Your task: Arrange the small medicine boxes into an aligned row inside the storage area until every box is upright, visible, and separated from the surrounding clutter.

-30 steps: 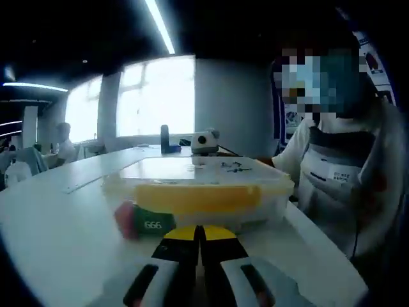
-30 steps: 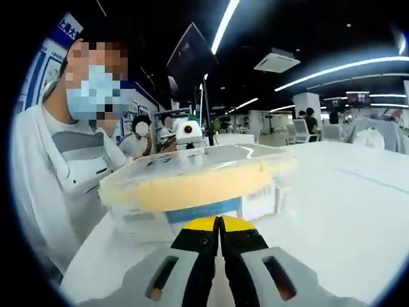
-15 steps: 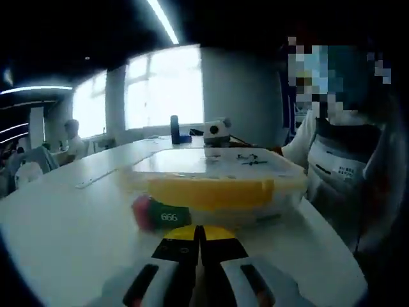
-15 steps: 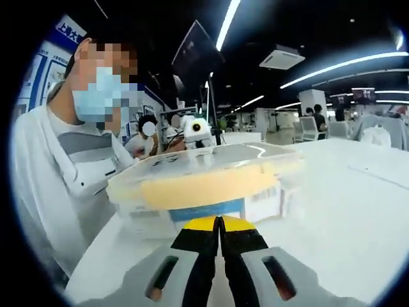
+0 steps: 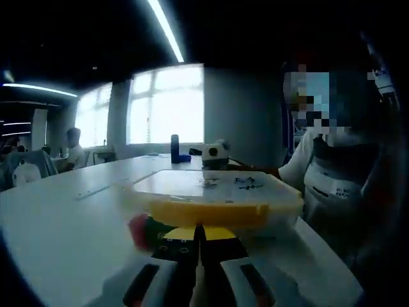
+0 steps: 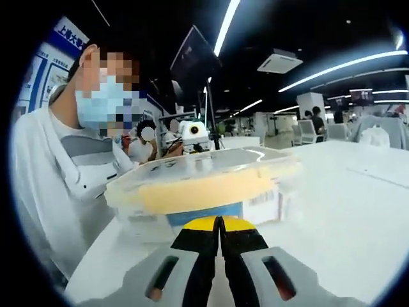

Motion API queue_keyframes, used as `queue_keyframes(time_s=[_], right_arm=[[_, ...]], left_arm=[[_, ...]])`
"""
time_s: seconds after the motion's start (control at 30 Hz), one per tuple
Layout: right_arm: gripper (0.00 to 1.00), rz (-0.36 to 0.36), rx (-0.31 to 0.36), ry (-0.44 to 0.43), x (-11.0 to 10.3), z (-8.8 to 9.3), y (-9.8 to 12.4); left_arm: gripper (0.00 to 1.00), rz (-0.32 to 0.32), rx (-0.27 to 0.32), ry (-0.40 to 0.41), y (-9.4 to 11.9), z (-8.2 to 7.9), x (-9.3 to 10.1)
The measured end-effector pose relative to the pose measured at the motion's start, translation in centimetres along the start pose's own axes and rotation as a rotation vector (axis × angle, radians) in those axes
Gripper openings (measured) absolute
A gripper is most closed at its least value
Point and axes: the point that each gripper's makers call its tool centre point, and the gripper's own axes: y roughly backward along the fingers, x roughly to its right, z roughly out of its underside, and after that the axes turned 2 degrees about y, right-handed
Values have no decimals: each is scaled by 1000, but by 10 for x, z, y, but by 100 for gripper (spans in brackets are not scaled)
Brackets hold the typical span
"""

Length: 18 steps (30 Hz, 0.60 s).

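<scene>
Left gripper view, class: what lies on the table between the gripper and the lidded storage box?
A green and red medicine box lies on the white table, between the left gripper and the storage box.

The clear plastic storage box with a yellow lid rim (image 5: 217, 208) carries small dark markings on its translucent top. The red-and-green small medicine box (image 5: 146, 229) is red at one end and dark green along its side. The left hand-held gripper (image 5: 199, 238) has yellow tips, black jaws and grey bodies; the right hand-held gripper (image 6: 219, 229) matches. The blue-and-white medicine box (image 6: 220, 211) shows through the clear wall. The surface (image 6: 345, 211) is white.
</scene>
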Motion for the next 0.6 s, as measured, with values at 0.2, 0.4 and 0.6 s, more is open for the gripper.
queue_keyframes(time_s=[0.2, 0.4, 0.6], right_arm=[[0, -7, -9, 42, -3, 0, -1], [0, -40, -6, 45, -6, 0, 1], [0, -24, -16, 44, -3, -1, 2]], left_arm=[[0, -5, 7, 32, -1, 0, -4], [0, -37, 14, 58, -1, 0, -10], [0, 4, -41, 9, -9, 10, 6]])
